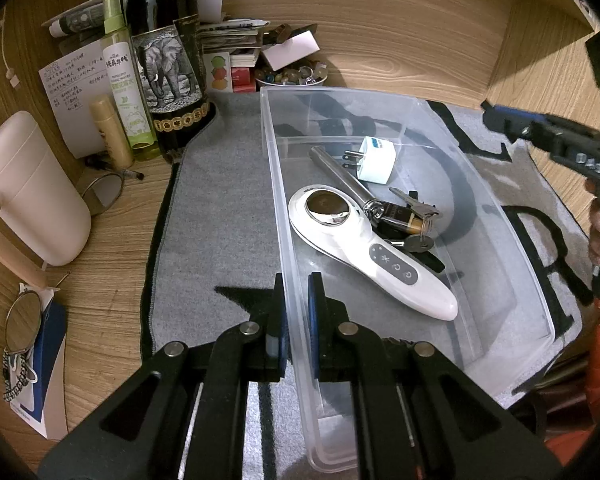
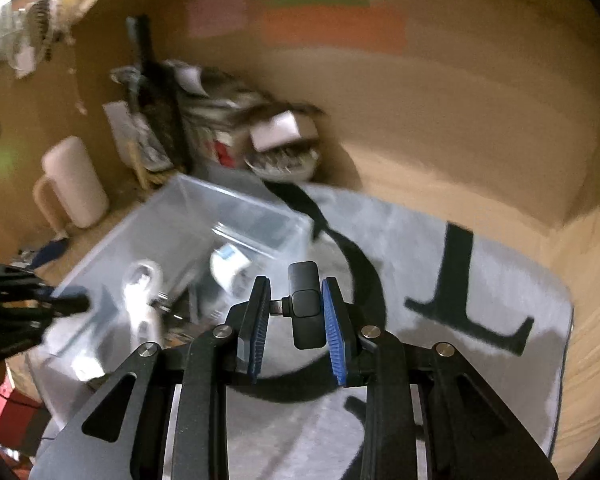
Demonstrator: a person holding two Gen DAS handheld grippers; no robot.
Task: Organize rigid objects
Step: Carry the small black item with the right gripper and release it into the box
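Observation:
A clear plastic bin [image 1: 500, 216] sits on a grey mat [image 1: 220, 208]. In it lie a white handheld device [image 1: 364, 252], a metal tube [image 1: 340, 176], a white plug adapter [image 1: 376, 158] and a padlock with keys [image 1: 408, 220]. My left gripper [image 1: 296, 320] is shut on the bin's near left wall. My right gripper [image 2: 296, 320] is shut on a small black plug-in device [image 2: 306, 306] and holds it above the mat, right of the bin [image 2: 172, 232]. The right wrist view is blurred. The right gripper also shows at the left wrist view's right edge [image 1: 548, 136].
A dark wine bottle [image 1: 168, 60], a green spray bottle [image 1: 126, 92], a small beige tube [image 1: 110, 132], a cream jug [image 1: 28, 188], glasses [image 1: 24, 320], papers and a bowl of stones [image 1: 292, 74] crowd the wooden desk to the left and back. Wooden walls enclose the back and right.

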